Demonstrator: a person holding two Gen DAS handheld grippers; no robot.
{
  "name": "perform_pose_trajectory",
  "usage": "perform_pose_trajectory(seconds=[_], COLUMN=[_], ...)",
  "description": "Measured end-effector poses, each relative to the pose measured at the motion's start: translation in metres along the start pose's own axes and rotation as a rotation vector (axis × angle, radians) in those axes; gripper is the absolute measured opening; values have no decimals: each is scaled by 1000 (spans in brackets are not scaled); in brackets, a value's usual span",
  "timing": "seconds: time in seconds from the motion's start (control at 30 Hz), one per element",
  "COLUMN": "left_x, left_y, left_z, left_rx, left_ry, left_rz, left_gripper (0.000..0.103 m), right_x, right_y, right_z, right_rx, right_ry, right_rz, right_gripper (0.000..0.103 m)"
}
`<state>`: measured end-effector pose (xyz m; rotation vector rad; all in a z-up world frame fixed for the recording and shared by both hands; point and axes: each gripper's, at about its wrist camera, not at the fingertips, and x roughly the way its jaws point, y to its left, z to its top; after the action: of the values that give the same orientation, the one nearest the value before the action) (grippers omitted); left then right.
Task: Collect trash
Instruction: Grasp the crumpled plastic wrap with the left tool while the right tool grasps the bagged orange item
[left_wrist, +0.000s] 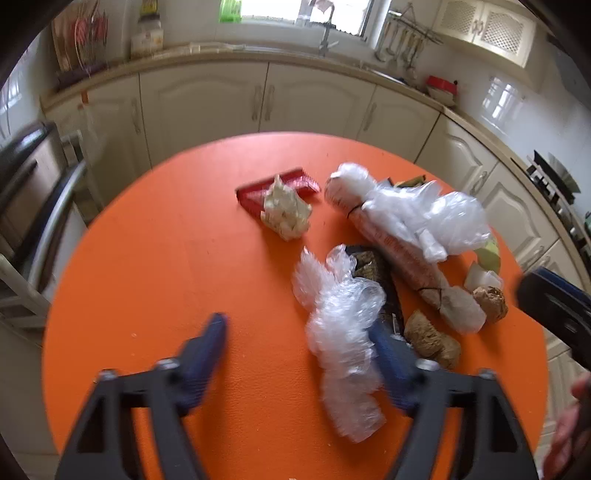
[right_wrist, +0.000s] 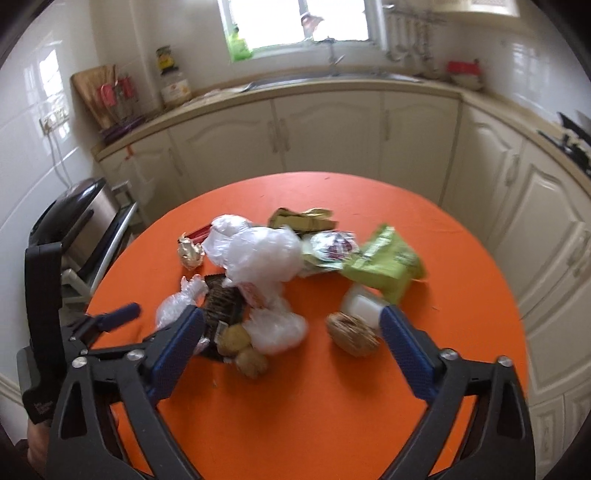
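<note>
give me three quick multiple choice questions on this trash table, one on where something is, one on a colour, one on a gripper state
1. Where does the crumpled cream paper ball lie?
A. against the flat red wrapper
B. on the floor
C. inside the sink

2. What colour is the round table top?
A. white
B. orange
C. green

3. How does the right gripper stand?
A. shut on a bag
B. shut on nothing
C. open, holding nothing

Answers: 1 A, the left wrist view shows the ball overlapping the red wrapper's near edge. 2 B, the surface is orange in both views. 3 C, its blue fingers stand wide apart with trash lying loose between them.
</note>
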<state>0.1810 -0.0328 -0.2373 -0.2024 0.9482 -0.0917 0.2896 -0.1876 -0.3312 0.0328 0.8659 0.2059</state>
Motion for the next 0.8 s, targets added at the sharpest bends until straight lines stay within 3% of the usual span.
perform_pose_trajectory(seconds=[0.03,0.07,0.13,0.33,0.4,0.53,0.8], left_x=[2,7,12,32,37,44,54], left_y=[3,7,15,40,45,56,63], left_z=[8,16,26,63,75,99,139], left_rx=[2,0,-3,2,-2,-3,14], left_ry=[-13,-1,0,-19,-26,-50,-95], left_rz=[-6,-21,-24,-12,-11,-5,-10], left_gripper=[55,36,21,18,18,18,18], right_x=[14,21,41,88,92,86,33], right_y=[2,4,9,21,26,31,29], right_z=[3,4,6,9,9,3,-12], right_rx=[-4,-7,-26,-95,-131,-150,-75], right_ry=[32,51,93,169,153,161,97], right_rz=[26,34,50,14,-8,35,140], right_gripper=[81,71,62,44,40,33,33])
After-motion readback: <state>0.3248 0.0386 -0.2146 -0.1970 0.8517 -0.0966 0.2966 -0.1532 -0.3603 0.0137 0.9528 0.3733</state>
